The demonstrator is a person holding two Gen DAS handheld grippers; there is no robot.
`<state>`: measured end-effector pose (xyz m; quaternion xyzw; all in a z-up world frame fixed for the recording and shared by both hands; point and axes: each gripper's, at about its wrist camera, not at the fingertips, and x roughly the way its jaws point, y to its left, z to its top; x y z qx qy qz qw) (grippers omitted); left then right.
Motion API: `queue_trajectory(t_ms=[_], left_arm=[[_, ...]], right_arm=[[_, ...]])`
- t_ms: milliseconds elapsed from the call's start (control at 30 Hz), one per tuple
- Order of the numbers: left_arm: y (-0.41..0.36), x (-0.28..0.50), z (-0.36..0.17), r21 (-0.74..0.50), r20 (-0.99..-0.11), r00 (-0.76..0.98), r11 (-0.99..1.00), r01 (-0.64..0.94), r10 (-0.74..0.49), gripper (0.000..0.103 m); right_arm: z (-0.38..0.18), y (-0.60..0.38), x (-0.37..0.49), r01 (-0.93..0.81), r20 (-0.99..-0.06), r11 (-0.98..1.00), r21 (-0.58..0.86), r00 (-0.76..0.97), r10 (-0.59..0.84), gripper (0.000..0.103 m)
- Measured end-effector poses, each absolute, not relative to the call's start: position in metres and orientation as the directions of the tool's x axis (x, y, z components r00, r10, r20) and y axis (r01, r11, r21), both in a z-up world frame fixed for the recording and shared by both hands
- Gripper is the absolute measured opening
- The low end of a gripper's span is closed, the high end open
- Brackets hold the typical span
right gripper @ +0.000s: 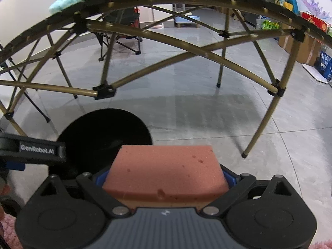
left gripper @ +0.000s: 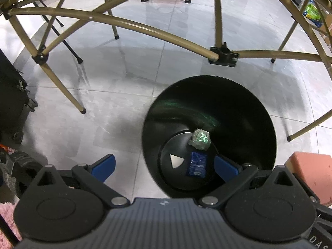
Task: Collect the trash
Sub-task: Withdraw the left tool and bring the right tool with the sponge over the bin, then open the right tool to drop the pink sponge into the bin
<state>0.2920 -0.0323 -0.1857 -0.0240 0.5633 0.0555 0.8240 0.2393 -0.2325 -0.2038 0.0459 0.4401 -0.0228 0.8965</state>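
right claw [right gripper: 166, 176] clenched on pink sponge [right gripper: 164, 170]; black bin [right gripper: 103, 132] ahead-left. should swing left over its mouth before letting go. left claw [left gripper: 164, 166] spread empty above bin [left gripper: 238, 108].

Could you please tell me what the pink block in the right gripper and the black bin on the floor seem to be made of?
The pink block looks like foam or sponge: matte, with a fine-pored surface pitted by small holes. The black bin appears to be smooth, glossy plastic, since its inner wall shows soft greenish reflections; metal cannot be ruled out.
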Motion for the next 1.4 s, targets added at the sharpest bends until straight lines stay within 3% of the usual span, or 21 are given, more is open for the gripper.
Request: queue_trajectory(t_ms=[1400], left_arm=[[0.072,0.266,-0.179,0.015,-0.924,0.37,0.975,-0.222,0.099,0.103]], right_arm=[[-0.222,-0.147,0.287,-0.032,-0.843,0.995,0.093,0.529,0.096,0.098]])
